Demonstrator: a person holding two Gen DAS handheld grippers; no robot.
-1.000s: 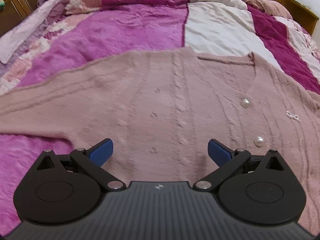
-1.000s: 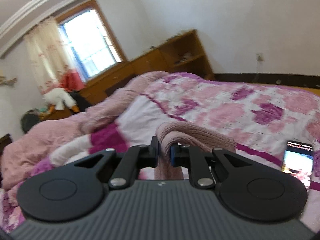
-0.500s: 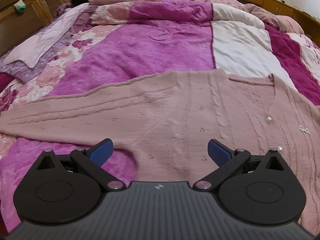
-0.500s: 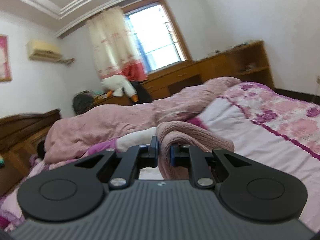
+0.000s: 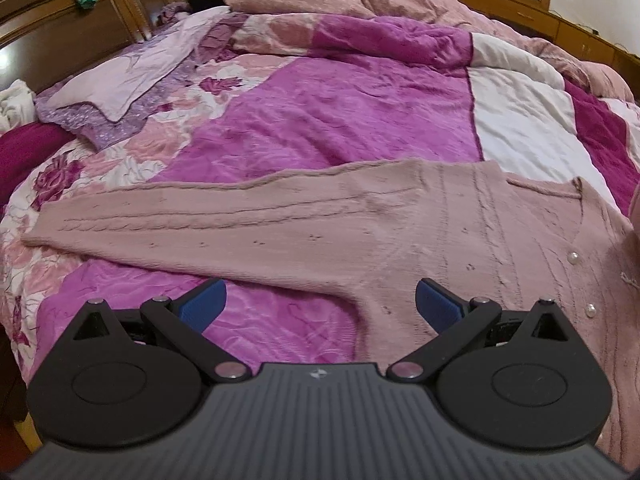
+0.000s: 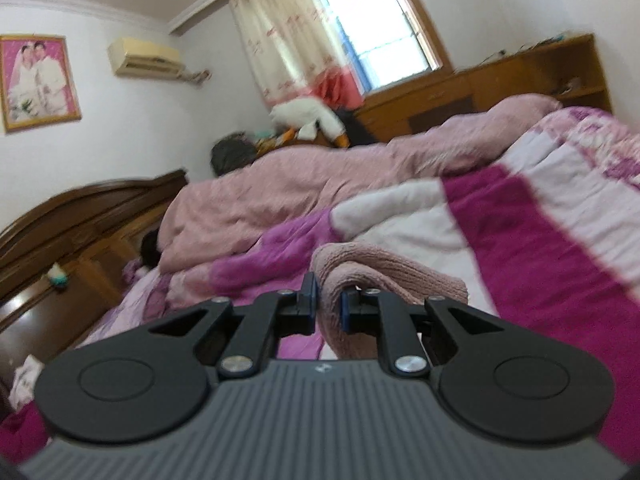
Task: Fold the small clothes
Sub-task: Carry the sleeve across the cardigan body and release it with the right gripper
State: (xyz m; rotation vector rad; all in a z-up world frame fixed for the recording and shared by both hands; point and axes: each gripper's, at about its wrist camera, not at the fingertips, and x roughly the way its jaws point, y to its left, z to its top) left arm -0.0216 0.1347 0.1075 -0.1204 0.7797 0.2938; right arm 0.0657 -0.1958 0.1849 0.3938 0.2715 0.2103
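far left of the bed (image 5: pixel 100 168): one sleeve (image 5: pixel 168 220) of the pink knit cardigan (image 5: pixel 460 240) stretched flat toward the left edge, unfolded. further right, cardigan body spread on the quilt, front up, pearl buttons (image 5: pixel 574 257) showing. above the armpit area, left gripper (image 5: pixel 318 304) hovering with jaws wide apart, nothing between them. at the right, right gripper (image 6: pixel 329 304) clamped tight on a bunched fold of pink knit (image 6: pixel 380 268), probably the other sleeve or side, lifted off the bed. judged early: first fold in hand, not yet laid down; left sleeve, then body folds, all left to do.
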